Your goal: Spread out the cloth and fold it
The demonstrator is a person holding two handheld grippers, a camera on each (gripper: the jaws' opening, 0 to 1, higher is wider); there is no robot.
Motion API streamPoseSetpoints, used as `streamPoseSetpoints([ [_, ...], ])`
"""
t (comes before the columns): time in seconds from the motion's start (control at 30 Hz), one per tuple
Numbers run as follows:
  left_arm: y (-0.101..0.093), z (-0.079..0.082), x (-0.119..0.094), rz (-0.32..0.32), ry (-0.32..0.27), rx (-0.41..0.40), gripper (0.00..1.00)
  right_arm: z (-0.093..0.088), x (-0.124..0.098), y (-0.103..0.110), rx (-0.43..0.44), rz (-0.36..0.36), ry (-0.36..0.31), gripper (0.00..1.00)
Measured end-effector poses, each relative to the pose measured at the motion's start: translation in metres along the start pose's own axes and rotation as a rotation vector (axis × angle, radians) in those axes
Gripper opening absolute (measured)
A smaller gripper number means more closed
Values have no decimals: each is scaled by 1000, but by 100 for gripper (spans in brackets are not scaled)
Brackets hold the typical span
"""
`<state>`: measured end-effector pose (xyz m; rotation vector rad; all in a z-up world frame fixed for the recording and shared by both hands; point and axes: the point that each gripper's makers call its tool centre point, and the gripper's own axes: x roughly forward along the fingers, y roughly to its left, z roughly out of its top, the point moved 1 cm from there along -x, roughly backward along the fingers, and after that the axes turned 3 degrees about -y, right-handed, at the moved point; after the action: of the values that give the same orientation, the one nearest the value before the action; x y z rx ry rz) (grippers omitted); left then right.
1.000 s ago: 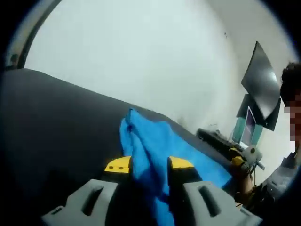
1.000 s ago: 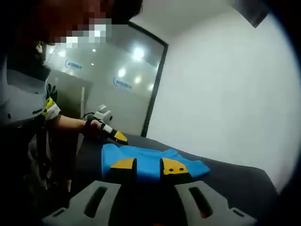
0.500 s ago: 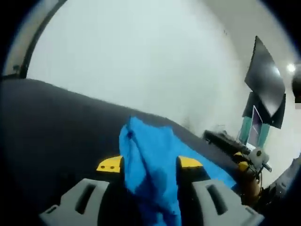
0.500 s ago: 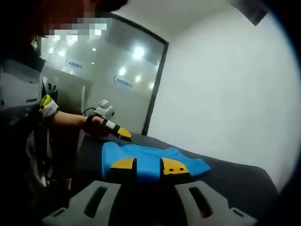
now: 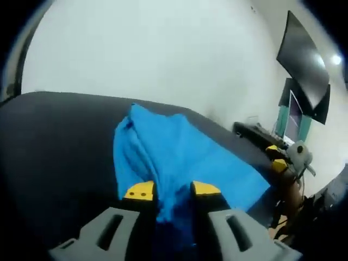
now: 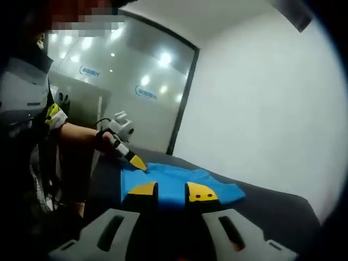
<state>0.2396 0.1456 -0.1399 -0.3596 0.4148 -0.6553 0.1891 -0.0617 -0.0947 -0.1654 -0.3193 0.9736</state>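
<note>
Clearly soft and limp, the blue cloth [image 5: 179, 157] bunches on the dark counter [image 5: 54, 152]; left gripper [image 5: 172, 190] and right gripper [image 6: 172, 190] fingers both pinch its near edge, best held at corners

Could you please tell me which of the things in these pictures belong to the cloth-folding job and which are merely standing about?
Part of the job:
- blue cloth, bunched on the dark table
- left tongs, closed on a fold of the cloth
- right tongs, at the cloth's edge

Standing about:
- dark wall screen
- lit laptop
- glass partition
</note>
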Motion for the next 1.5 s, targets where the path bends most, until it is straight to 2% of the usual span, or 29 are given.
streamPoseSetpoints([
  [0.07,-11,4,-3,-95,14,-234,8,-1,0,0,-5,1,8,17],
  [0.13,-10,23,-9,-204,-59,-426,8,-2,0,1,-10,2,13,17],
  [0.17,-3,26,-10,-211,-69,-473,8,-2,0,1,-13,1,14,17],
  [0.2,12,23,-11,-167,-55,-476,8,-3,0,1,-15,0,14,17],
  [0.27,46,10,-15,-13,-15,-367,8,-3,0,0,-16,-1,15,17],
  [0.3,62,-1,-19,65,35,-329,8,-3,0,0,-16,-2,15,17],
  [0.33,67,-11,-24,100,78,-349,8,-3,0,0,-15,-2,15,17],
  [0.37,57,1,-25,33,0,-397,8,-3,0,0,-15,-3,15,17],
  [0.4,58,-6,-30,65,56,-398,8,-3,0,0,-16,-2,16,17],
  [0.43,61,-11,-33,95,81,-347,8,-3,0,0,-19,-2,18,17],
  [0.47,60,-6,-37,106,52,-183,8,-3,0,0,-19,-2,19,17],
  [0.53,60,-7,-46,162,65,24,10,-3,0,0,-22,-2,19,18],
  [0.57,59,-4,-54,196,46,169,12,-3,0,0,-21,-2,19,18],
  [0.67,37,4,-66,94,-14,366,14,-7,1,1,-24,3,41,18],
  [0.77,10,9,-69,-54,-76,626,35,-19,4,4,-44,11,109,18],
  [0.8,8,5,-72,-96,-67,632,39,-22,5,5,-49,14,130,18],
  [0.87,3,0,-75,-169,-54,606,39,-25,7,6,-26,18,144,18],
  [0.93,-2,4,-77,-239,-106,687,39,-27,10,9,-14,19,176,20],
  [1.0,-4,6,-79,-283,-145,738,39,-31,11,17,-106,31,234,19],
  [1.03,0,2,-78,-278,-113,719,39,-36,10,27,-161,66,287,19],
  [1.07,3,-8,-78,-281,-47,696,39,-41,9,37,-200,98,340,20],
  [1.1,4,-17,-78,-293,-7,694,36,-42,9,49,-243,140,364,20],
  [1.17,8,-25,-75,-291,-18,729,34,-37,13,70,-315,196,340,15],
  [1.23,15,-36,-70,-288,-14,742,34,-34,16,82,-279,225,330,18],
  [1.27,21,-36,-68,-281,-33,711,34,-34,19,81,-276,209,331,19],
  [1.3,19,-26,-68,-268,-112,679,34,-33,21,77,-298,187,331,20],
  [1.33,28,-22,-71,-191,-100,793,33,-32,23,74,-333,176,324,21],
  [1.43,24,-27,-74,-230,-116,757,32,-30,26,71,-350,171,321,22],
  [1.5,24,-25,-75,-228,-127,773,32,-34,28,73,-302,179,332,23],
])
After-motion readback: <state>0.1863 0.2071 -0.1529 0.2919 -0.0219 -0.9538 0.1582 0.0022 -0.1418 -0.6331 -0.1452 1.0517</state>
